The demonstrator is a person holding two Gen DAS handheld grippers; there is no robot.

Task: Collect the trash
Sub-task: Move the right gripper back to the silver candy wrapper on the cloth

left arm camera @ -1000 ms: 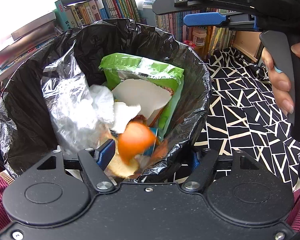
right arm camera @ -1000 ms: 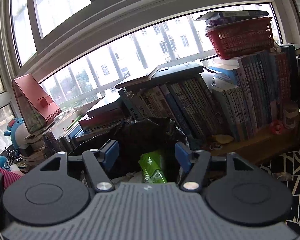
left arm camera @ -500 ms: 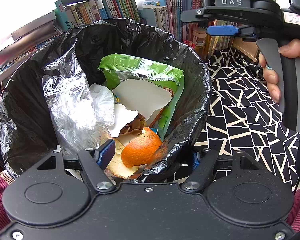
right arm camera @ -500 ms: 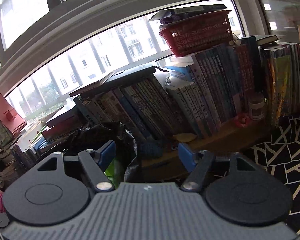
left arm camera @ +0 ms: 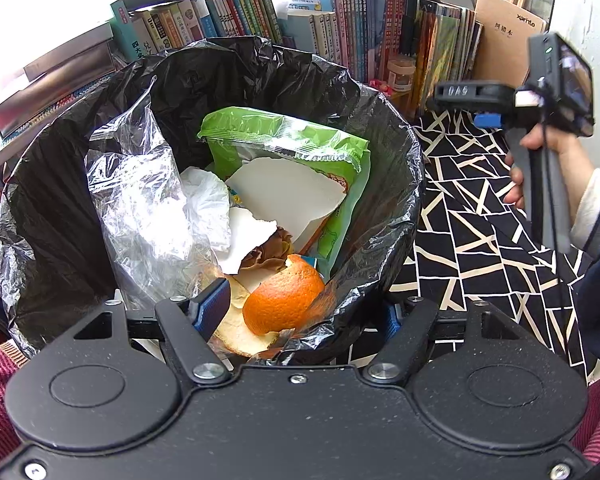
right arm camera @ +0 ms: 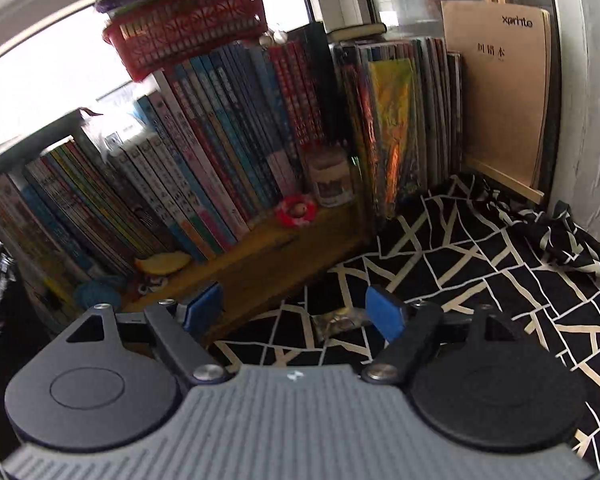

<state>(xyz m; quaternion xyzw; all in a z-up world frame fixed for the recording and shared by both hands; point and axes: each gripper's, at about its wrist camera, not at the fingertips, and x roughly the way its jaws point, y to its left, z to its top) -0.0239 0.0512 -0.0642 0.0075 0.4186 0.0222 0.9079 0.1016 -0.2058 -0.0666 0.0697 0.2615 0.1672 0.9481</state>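
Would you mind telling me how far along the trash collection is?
Done: orange peel, green wrapper and clear plastic lie in the black-lined bin. In hand: nothing; the right hand-held gripper has just been opening, empty. Left: a small wrapper on the patterned cloth.

Orange peel (left arm camera: 284,300) lies atop trash in the black-lined bin (left arm camera: 384,128), whose rim sits between the left gripper (left arm camera: 300,316) fingers.

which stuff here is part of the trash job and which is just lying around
Part of the job:
- bin with black liner, rim pinched in the left gripper
- orange peel, green snack bag, clear plastic inside it
- small wrapper on the patterned cloth, ahead of the empty right gripper, whose jaws have just been opening

Just lying about:
- books
- red basket
- jar
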